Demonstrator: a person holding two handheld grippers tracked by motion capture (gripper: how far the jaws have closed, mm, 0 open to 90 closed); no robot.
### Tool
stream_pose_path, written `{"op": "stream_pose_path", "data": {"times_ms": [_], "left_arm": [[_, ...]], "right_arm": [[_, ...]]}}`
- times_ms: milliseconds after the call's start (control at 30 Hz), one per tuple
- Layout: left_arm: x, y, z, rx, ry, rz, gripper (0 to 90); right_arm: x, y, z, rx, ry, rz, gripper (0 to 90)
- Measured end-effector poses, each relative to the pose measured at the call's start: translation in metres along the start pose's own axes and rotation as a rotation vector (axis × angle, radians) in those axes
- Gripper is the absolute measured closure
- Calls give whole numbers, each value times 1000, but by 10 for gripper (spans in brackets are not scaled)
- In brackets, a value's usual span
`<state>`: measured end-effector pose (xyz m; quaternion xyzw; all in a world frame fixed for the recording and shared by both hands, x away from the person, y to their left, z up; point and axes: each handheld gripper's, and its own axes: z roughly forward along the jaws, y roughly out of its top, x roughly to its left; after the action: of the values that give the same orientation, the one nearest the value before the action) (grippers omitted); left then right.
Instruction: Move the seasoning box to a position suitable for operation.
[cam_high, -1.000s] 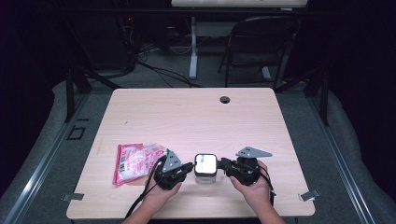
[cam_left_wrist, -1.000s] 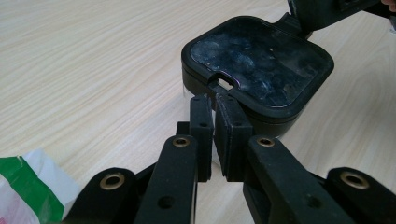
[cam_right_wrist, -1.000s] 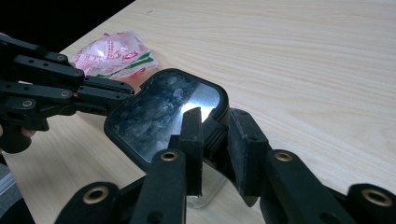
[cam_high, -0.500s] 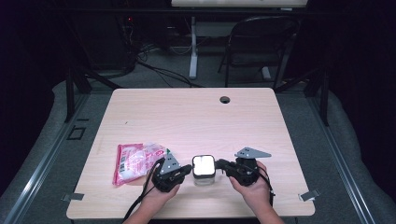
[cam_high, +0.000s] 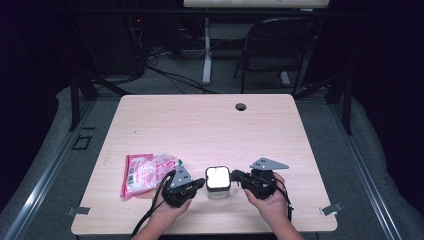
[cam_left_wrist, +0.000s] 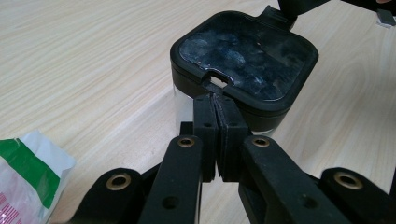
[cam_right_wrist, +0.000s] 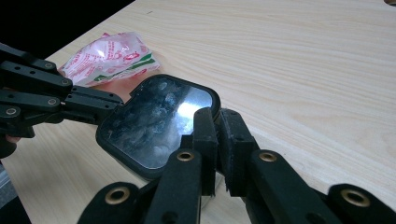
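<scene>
Both grippers' fingers have closed, gripping the container (cam_high: 218, 182)'s lid tabs from opposite sides.

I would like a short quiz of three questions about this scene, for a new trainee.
1. True or false: the container stands between the left gripper and the right gripper.
2. Which thing lies on the table beside the left gripper? A. a pink packet B. a blue cup C. a spoon
3. Fill in: in the left gripper view, the fingers are closed on a small ____ at the edge of the black lid.

Key
1. True; one gripper meets it at each side.
2. A; the packet has red print and a green corner.
3. Tab; the right gripper pinches the lid's rim on the opposite side.
</scene>
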<state>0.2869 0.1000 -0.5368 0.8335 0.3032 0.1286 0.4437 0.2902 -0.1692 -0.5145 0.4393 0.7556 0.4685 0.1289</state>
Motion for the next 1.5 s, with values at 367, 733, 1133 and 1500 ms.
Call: {"op": "stream_pose_path", "data": {"times_ms": [367,733,1133,1500], "left_arm": [[0,-1,-2,11,-6,7,898],[-2,-7,-6,34,-25,10,900],[-5,-10,-4,45,-43,31,900],[-6,-7,-3,30,-54,28,900]], "right_arm": [[-2,-2,0,-8,15,13,856],[-3,-3,-1,-14,20,32,858],[-5,-4,0,-22,27,48,859],[-7,-6,1,-40,47,98,861]]}}
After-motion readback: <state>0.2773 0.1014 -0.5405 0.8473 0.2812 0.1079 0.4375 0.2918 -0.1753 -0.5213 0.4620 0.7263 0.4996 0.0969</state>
